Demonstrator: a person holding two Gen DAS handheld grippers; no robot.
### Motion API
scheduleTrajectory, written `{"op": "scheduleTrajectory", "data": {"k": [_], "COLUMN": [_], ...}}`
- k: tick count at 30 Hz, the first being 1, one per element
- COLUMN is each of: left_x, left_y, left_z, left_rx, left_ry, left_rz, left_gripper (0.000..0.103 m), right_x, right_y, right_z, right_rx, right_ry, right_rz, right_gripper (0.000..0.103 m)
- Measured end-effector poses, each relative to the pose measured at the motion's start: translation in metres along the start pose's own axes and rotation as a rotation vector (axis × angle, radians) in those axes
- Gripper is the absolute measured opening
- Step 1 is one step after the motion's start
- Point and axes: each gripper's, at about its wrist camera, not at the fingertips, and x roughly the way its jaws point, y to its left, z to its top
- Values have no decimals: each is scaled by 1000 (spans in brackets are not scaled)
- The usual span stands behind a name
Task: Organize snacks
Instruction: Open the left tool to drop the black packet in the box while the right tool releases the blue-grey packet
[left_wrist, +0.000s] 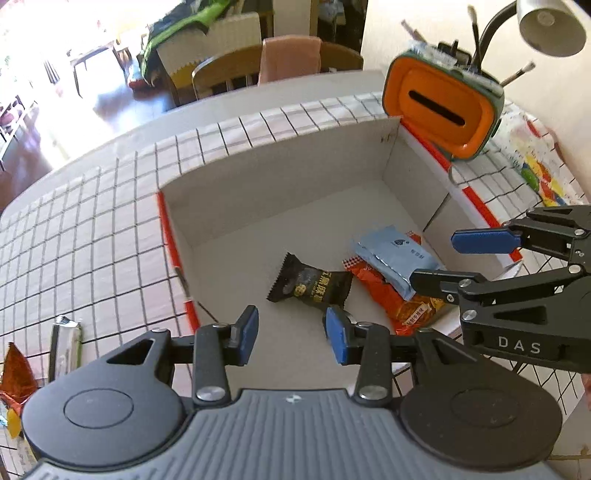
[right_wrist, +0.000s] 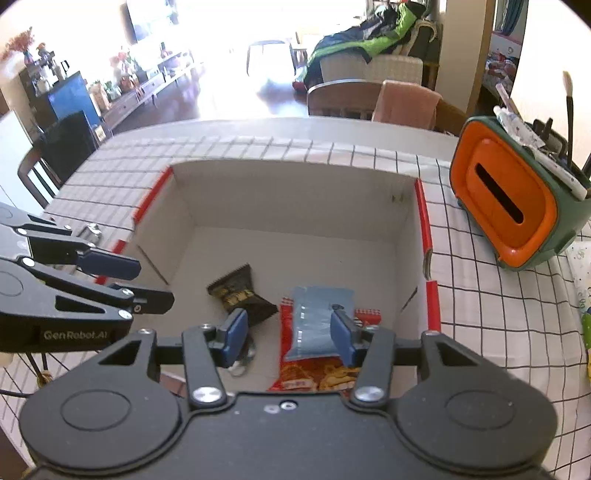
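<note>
A white cardboard box (left_wrist: 277, 173) with red edges stands open on the checked tablecloth. On its floor lie a black snack packet (left_wrist: 310, 286), a light blue packet (left_wrist: 395, 258) and, under the blue one, an orange-red packet (left_wrist: 402, 306). My left gripper (left_wrist: 293, 332) hangs open over the box's near side, with nothing between its pads. My right gripper (left_wrist: 458, 260) reaches in from the right, open. In the right wrist view it (right_wrist: 290, 336) hovers open above the blue packet (right_wrist: 317, 317) and the red packet (right_wrist: 314, 376), its pads clear of both. The black packet (right_wrist: 240, 291) lies to their left, and the left gripper (right_wrist: 144, 282) is at the left.
An orange and green holder (left_wrist: 443, 107) with brushes stands right of the box, under a lamp (left_wrist: 550, 26). A silver packet (left_wrist: 66, 347) and an orange foil packet (left_wrist: 14, 373) lie on the cloth at the left. A colourful bag (left_wrist: 539, 177) lies far right. Chairs stand beyond the table.
</note>
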Motion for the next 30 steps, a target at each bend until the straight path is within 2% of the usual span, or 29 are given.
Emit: {"op": "scheduleTrajectory", "data": {"k": [12,15,19,22,25,30], "left_x": [-59,-72,-90,-101,-113,-127], "left_y": [29,44,66,84,104,133], "left_z": [-32,-41,-58,-69,-81,-101], "left_rx": [-20,-35,-41,-58,-69,-63], "left_ry": [-146,-178,-218,-244,-273,-310], "left_rz": [11,7,10,12,12,56], "left_gripper": [50,56,59,70,71,76], "right_x": [-38,-45,-51,-52,-50,-45], "right_y": [36,50,75,94,115,150], "right_z": [-2,-3,-3,-2,-1,2], "right_rx": [39,58,78,86,90,99], "right_ry": [-102,-126,-150,-166,-181,-200], "right_rz": [39,49,62,72,81,107], "right_gripper": [65,77,80,86,90,96]}}
